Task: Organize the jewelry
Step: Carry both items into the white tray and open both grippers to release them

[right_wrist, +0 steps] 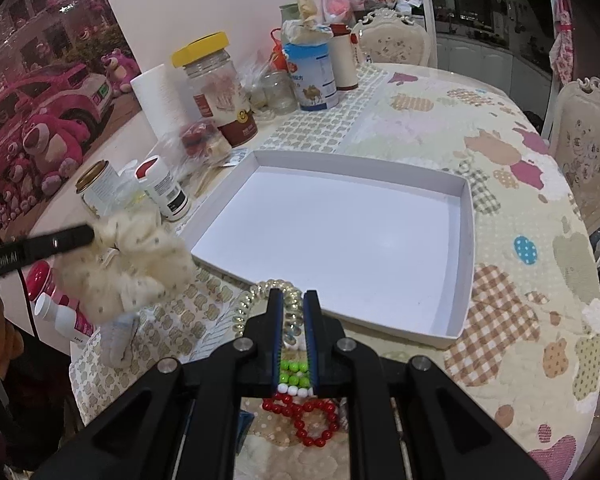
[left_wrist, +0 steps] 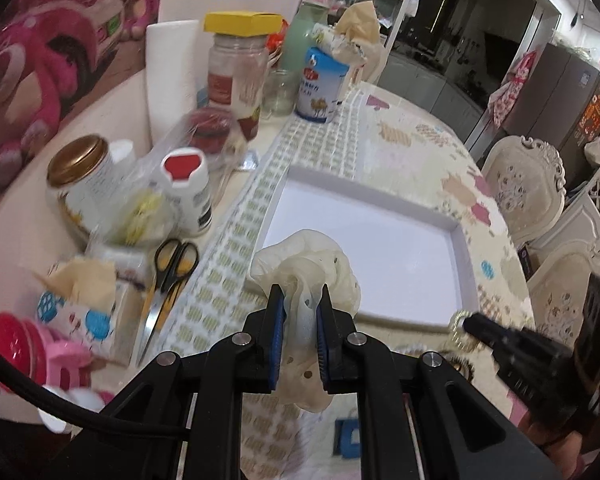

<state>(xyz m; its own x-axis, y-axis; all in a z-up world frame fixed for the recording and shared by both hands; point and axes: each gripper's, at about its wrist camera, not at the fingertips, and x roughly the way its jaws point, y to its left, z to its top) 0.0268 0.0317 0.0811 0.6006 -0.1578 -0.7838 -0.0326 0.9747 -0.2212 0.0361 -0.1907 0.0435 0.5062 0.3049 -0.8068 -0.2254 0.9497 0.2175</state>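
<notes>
left fingers clamp a cream dotted scrunchie; right fingers pinch a clear coil hair tie.

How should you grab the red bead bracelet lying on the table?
The red bead bracelet lies flat on the tablecloth as an open ring. Probably best to come straight down from above and pinch one side of the ring, one finger inside the loop and one outside, on the side away from the green and white beads.

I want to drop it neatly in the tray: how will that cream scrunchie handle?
The scrunchie, pinched in the left gripper, bunches and droops around the pads, so it is probably floppy and light. Its soft fabric looks unlikely to slip, roll or break.
</notes>
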